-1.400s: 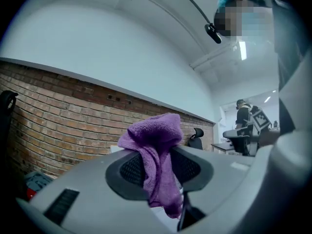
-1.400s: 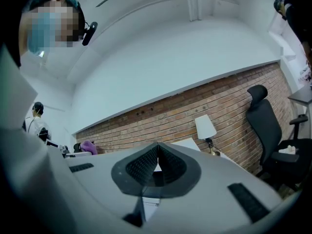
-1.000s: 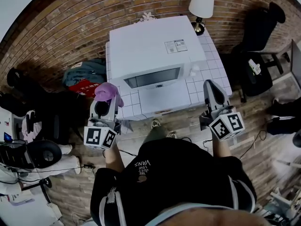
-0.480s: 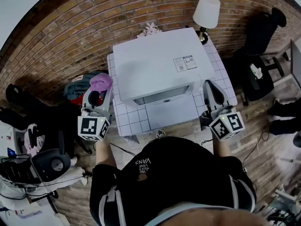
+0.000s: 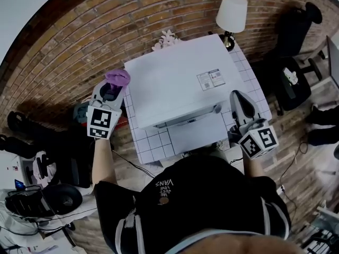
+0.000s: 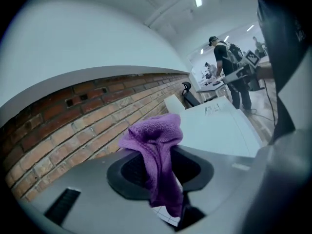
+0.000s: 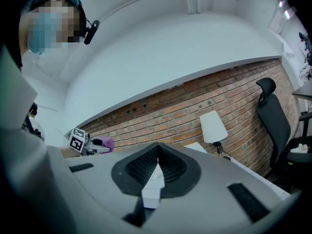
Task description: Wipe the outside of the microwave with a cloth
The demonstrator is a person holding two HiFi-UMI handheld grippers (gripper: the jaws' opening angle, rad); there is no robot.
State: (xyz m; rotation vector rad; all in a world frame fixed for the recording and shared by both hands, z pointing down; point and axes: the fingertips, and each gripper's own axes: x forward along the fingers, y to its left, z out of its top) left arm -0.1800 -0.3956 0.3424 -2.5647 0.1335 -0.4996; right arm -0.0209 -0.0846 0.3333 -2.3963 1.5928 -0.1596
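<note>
A white microwave (image 5: pixel 177 81) stands on a white tiled table (image 5: pixel 153 144) against a brick wall. My left gripper (image 5: pixel 113 86) is raised beside the microwave's top left edge, shut on a purple cloth (image 5: pixel 117 78). In the left gripper view the cloth (image 6: pixel 155 140) bunches above the jaws and hangs down between them, with the microwave's top (image 6: pixel 219 128) just to the right. My right gripper (image 5: pixel 241 107) is held at the microwave's front right corner, shut with nothing in it. In the right gripper view its jaws (image 7: pixel 157 167) meet at the tips.
A white-shaded lamp (image 5: pixel 231 9) stands at the table's back right corner, and a pale flower ornament (image 5: pixel 165 37) sits behind the microwave. A black office chair (image 5: pixel 296 25) is to the right. Bags and another black chair (image 5: pixel 53 197) crowd the floor at left.
My left gripper has carried the cloth from the table's front left corner up and back to the microwave's top left edge. The right gripper has hardly moved.
</note>
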